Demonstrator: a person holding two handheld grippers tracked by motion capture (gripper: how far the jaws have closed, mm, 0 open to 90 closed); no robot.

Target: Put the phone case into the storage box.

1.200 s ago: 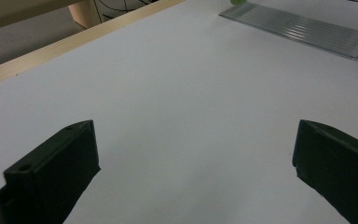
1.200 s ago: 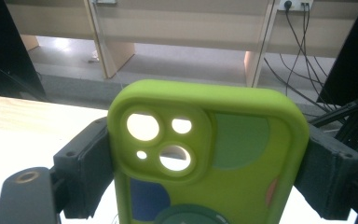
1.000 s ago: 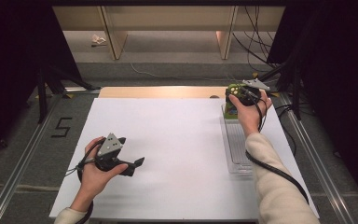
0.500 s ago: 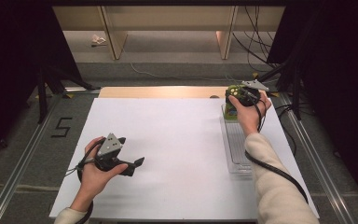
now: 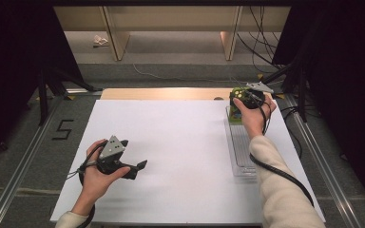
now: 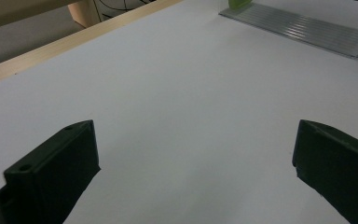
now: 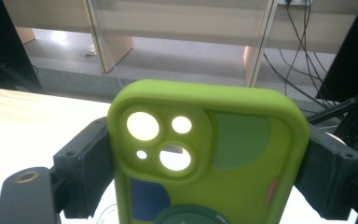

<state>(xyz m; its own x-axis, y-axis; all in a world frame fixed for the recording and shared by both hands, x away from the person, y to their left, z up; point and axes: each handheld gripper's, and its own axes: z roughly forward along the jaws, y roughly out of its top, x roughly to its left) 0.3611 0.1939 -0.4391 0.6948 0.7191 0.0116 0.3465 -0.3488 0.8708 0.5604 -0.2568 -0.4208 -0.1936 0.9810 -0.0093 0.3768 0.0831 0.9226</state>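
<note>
1. In the high view, the person's right gripper [image 5: 244, 98] is at the far right corner of the white table [image 5: 180, 142], over the far end of the clear ribbed tray [image 5: 241, 147]. It holds a lime-green phone case [image 5: 236, 92], which shows as a small green patch at the jaws. Compared with the pictures of one second and half a second ago, almost nothing has moved: the right hand [image 5: 252, 116] stays at the same corner and the case stays in the jaws. The judgement is that the grasp is already made and the carrying has not started yet.

2. Also in the high view, the left gripper [image 5: 135, 167] rests near the front left of the table in the left hand [image 5: 97, 175]. It has not shifted since the earlier pictures, so it seems to wait and takes no part for now.

3. In the left gripper view, the two black jaws stand wide apart with only the bare white table between them. This tool is released and holds nothing. The clear tray [image 6: 303, 25] lies far off at the top right, with a bit of green at its far end.

4. In the right gripper view, the phone case [image 7: 205, 158] stands upright between the two jaws, and both jaws press against its sides. This tool is clenched on the case. The camera cut-outs are at the upper left of the case. The grip looks firm, so the next move is probably to lift the case away from the tray.
</note>
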